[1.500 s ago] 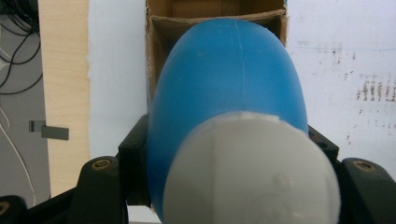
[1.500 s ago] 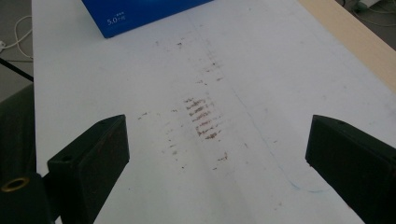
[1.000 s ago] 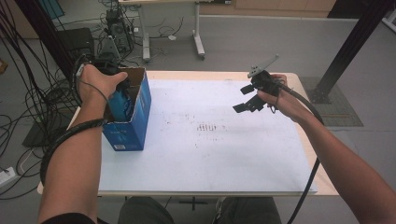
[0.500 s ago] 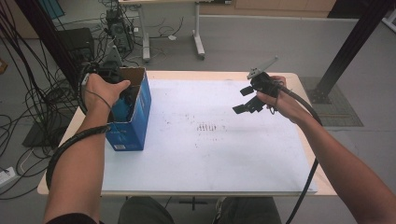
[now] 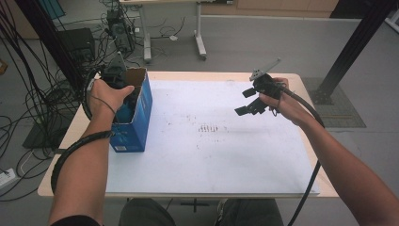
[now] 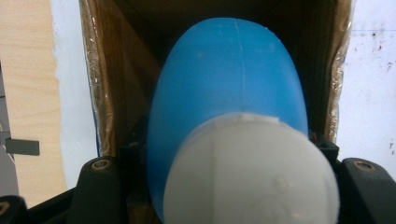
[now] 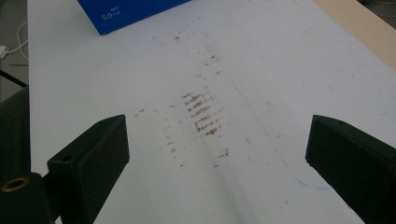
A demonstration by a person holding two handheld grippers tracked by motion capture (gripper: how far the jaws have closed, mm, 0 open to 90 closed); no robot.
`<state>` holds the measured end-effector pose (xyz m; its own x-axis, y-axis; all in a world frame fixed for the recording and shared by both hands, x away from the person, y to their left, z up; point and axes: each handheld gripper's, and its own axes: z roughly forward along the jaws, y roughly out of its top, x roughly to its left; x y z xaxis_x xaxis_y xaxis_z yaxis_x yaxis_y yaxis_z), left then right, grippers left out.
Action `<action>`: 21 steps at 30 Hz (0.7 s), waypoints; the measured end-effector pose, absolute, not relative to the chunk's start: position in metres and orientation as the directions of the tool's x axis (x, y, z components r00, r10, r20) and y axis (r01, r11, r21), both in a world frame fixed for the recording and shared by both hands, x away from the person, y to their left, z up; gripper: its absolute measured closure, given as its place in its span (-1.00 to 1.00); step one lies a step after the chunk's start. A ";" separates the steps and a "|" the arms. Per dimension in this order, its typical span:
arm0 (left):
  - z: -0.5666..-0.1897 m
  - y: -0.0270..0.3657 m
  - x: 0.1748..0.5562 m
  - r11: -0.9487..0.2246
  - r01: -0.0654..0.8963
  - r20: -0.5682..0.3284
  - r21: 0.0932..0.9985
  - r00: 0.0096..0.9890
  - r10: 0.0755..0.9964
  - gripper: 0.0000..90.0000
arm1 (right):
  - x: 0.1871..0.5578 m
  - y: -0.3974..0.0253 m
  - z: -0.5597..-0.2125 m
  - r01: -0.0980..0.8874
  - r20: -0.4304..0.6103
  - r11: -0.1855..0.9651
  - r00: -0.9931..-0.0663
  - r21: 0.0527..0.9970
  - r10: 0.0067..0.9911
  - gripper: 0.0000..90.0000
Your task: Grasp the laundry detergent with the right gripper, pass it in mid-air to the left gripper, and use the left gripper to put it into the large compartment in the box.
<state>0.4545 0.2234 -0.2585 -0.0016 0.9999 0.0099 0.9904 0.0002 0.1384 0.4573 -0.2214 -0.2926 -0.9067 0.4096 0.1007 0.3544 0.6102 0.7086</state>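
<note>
A grey floor strewn with black cables surrounds a wooden table covered by a white sheet with faint brown smudges near its middle. At the left, the person's left forearm reaches forward, and the left hand bends down over the open top of a blue cardboard box standing near the table's left edge. The left gripper points into that box, its jaws closed on a blue bottle with a white cap, the bottle lying inside the brown interior. At the right, the right hand is raised above the sheet; the right gripper hangs there with jaws spread wide, holding nothing
</note>
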 end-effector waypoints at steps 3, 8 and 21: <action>-0.260 0.223 0.455 -0.002 0.990 0.011 0.139 0.000 1.000 -0.17 | 0.457 -0.223 -0.293 0.355 0.101 0.610 -0.906 0.708 0.411 -0.86; -0.264 0.225 0.454 -0.005 0.991 0.017 0.135 0.003 1.000 -0.17 | 0.457 -0.224 -0.293 0.358 0.103 0.607 -0.905 0.709 0.413 -0.86; -0.274 0.231 0.447 -0.007 0.991 0.004 0.136 0.007 1.000 -0.17 | 0.458 -0.222 -0.294 0.360 0.104 0.609 -0.904 0.706 0.414 -0.86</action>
<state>0.4470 0.2310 -0.2742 0.0069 1.0000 0.0045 0.9906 -0.0074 0.1364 0.4581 -0.2217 -0.2941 -0.9043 0.4140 0.1041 0.3603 0.6095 0.7062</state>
